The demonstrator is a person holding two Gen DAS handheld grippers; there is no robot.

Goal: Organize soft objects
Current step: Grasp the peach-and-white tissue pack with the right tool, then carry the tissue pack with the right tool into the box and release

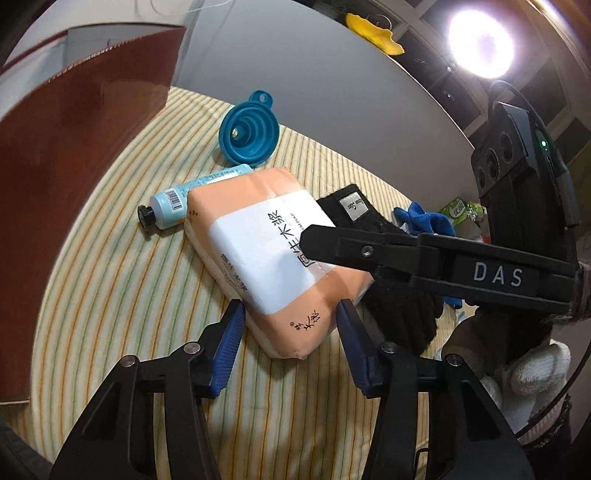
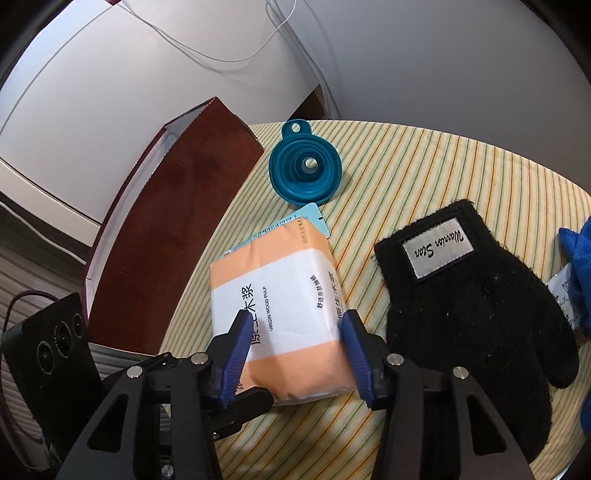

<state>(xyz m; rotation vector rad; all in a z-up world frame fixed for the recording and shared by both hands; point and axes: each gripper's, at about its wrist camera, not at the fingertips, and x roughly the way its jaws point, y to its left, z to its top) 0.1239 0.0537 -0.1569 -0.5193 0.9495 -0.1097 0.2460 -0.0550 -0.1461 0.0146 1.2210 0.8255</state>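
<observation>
A soft orange-and-white tissue pack (image 1: 266, 254) (image 2: 280, 295) lies on the striped tablecloth (image 1: 129, 295). My left gripper (image 1: 290, 325) stands at its near end, and both blue pads touch the pack's sides. My right gripper (image 2: 295, 332) is at the other end: its right pad presses the pack's edge and its left pad sits on the white label. In the left wrist view the right gripper (image 1: 308, 236) reaches in from the right, over a black knit glove (image 1: 399, 306) (image 2: 472, 306) that lies beside the pack.
A tall brown paper bag (image 1: 74, 166) (image 2: 177, 243) stands open on the left. A teal funnel (image 1: 245, 129) (image 2: 306, 170) and a light-blue tube (image 1: 184, 199) lie behind the pack. A blue cloth (image 1: 424, 218) (image 2: 580, 258) is at the right, a yellow cloth (image 1: 373, 31) far back.
</observation>
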